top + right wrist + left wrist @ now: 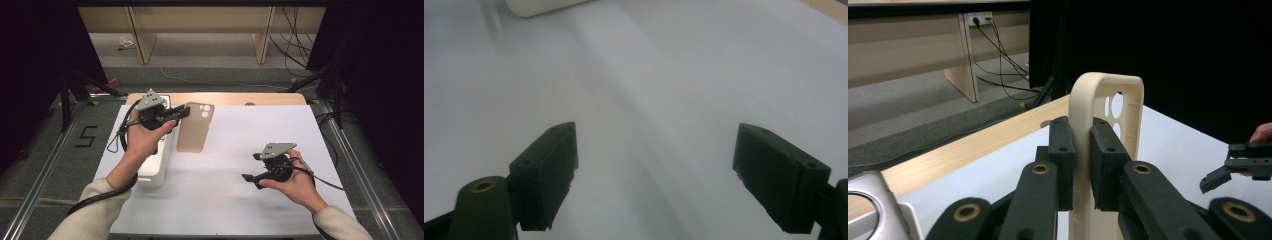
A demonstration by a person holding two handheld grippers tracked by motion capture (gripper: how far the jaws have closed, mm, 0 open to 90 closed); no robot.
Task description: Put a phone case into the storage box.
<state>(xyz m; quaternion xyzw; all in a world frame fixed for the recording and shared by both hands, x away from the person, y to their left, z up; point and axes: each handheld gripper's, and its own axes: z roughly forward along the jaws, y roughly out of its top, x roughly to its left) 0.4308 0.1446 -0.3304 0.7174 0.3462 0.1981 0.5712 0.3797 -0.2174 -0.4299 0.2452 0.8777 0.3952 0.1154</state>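
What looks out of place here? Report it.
Nothing looks damaged or spilled. The beige phone case is pinched by its side wall in the left gripper, off the white table. The right gripper is open, holding nothing.

My sleeves are light beige, cuffed at both wrists. Each hand carries a black gripper, the left gripper and the right gripper, both topped by a grey 3-cornered plate with small holes. Black cables trail off them. The linkage arms show brass-coloured pivot bushings, and the 2 flat black pads have small screw holes.
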